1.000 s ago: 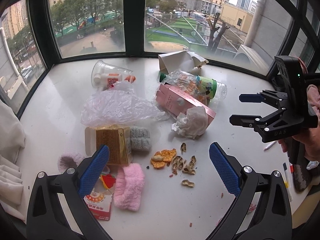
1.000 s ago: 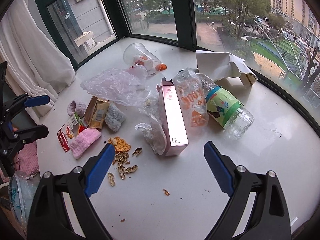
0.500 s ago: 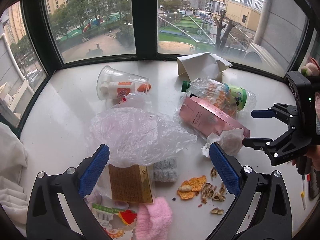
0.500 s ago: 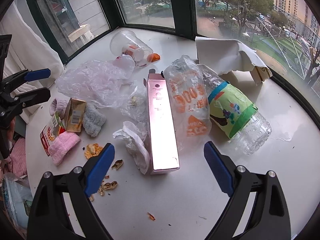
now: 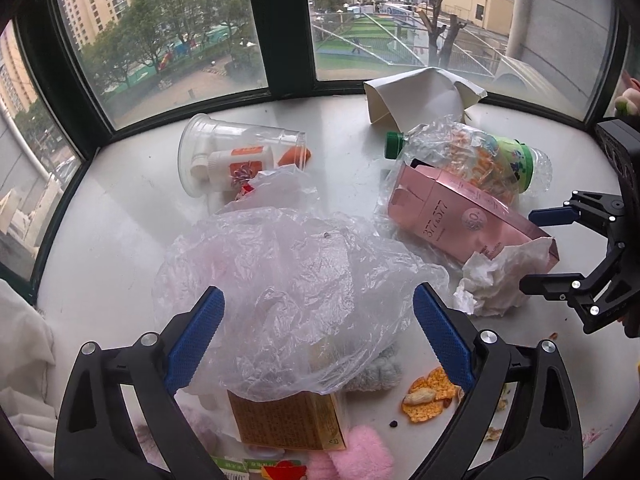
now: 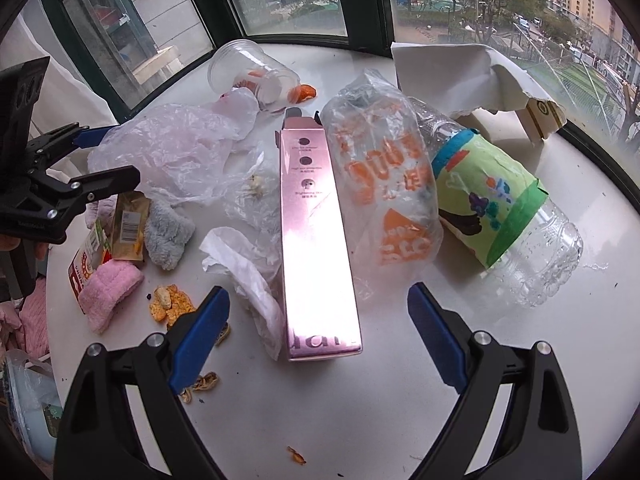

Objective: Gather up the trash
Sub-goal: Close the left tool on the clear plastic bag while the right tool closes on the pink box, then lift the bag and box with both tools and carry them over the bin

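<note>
We see a white sill [image 6: 400,400] ringed by dark-framed windows [image 5: 276,20]. Trash litters it: clear bag [image 5: 288,280], pink carton [image 6: 316,240], bottle [image 6: 500,208]. Our left gripper [image 5: 316,336], jaws just narrowed slightly, straddles the bag without pressing; our right gripper [image 6: 318,332] stands spread, pinching nothing.

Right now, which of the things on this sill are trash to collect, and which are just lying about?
Trash, as it looks:
- clear plastic bag
- pink carton
- plastic bottle
- crumpled tissue
- clear cup
- torn white cardboard
- peanut shells

Likely just lying about:
- pink sock
- grey sock
- white curtain
</note>
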